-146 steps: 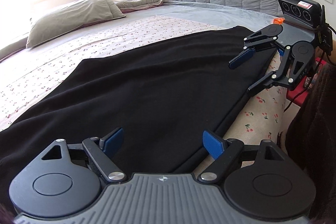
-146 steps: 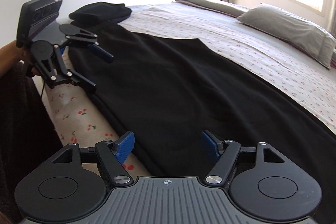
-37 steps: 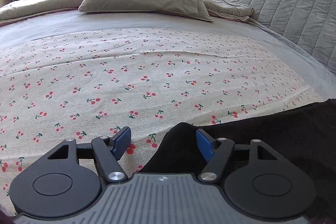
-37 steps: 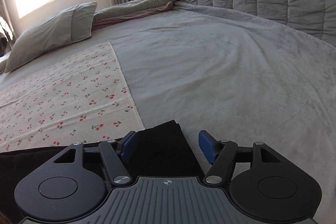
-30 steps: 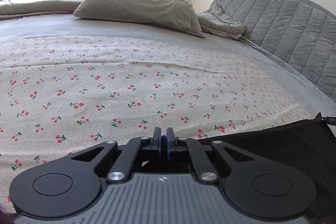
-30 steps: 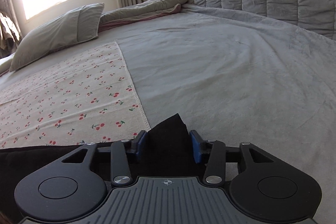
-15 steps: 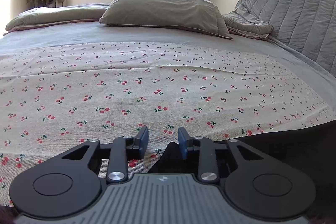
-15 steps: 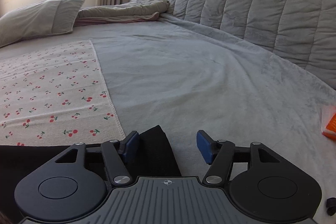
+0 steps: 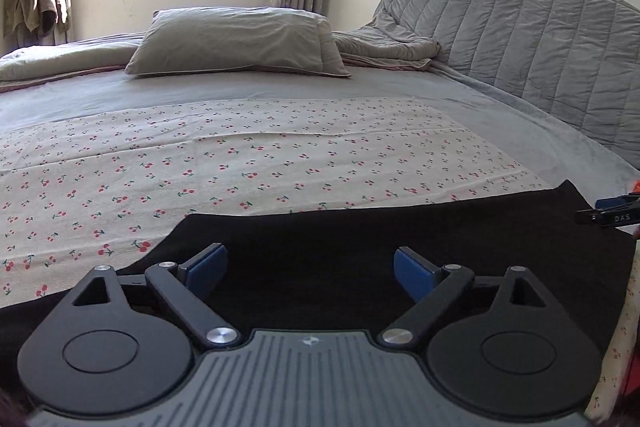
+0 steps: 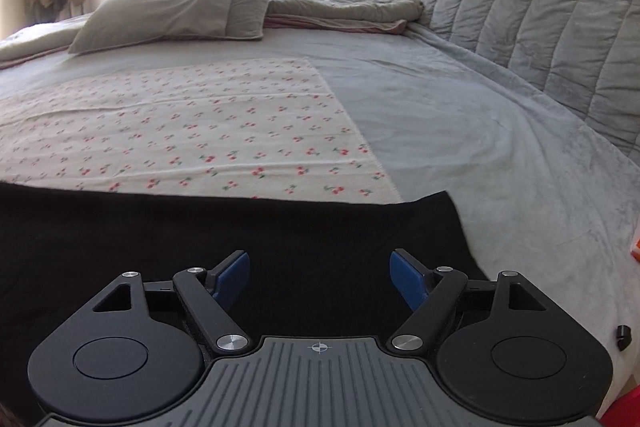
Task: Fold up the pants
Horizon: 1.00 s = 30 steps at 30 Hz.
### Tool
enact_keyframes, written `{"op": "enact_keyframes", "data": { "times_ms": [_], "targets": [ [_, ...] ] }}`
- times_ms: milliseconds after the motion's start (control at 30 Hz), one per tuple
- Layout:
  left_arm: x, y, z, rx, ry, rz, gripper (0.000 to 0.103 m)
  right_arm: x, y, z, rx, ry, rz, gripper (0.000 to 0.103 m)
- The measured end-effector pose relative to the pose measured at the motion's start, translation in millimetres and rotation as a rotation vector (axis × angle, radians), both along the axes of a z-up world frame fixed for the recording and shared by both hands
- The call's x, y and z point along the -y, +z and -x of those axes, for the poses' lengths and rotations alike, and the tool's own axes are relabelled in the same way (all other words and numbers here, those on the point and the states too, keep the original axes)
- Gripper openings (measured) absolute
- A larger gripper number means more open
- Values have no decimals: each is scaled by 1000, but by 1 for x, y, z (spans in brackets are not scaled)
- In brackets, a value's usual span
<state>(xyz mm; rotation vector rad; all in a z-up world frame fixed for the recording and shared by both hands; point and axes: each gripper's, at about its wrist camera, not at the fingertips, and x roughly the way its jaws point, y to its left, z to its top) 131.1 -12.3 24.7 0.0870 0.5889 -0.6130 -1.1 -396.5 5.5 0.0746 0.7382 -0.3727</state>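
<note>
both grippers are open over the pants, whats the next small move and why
Probably shift the right hand-held gripper toward the far right corner of the black pants and close on it. Both it and the left hand-held gripper are open and hold nothing, and the pants lie flat across the cherry-print sheet, ready for another fold.

Black grippers (image 9: 310, 269), blue fingertips (image 10: 234, 277)

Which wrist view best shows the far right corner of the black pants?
The right wrist view: the pants' corner lies fully in frame against the grey blanket. The left wrist view shows that corner near the frame edge, beside the other gripper's tip.
</note>
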Motion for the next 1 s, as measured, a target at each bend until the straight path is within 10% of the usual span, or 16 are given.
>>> {"op": "enact_keyframes", "data": {
  "times_ms": [233, 733, 1000],
  "targets": [
    [12, -38, 41, -29, -145, 16, 98, -46, -29, 1, -53, 116, -27, 80],
    [7, -60, 72, -27, -230, -155, 103, 33, -40, 64, 3, -71, -143, 83],
    [13, -47, 67, -129, -211, -52, 103, 64, -25, 88, 30, -208, -176, 83]
  ]
}}
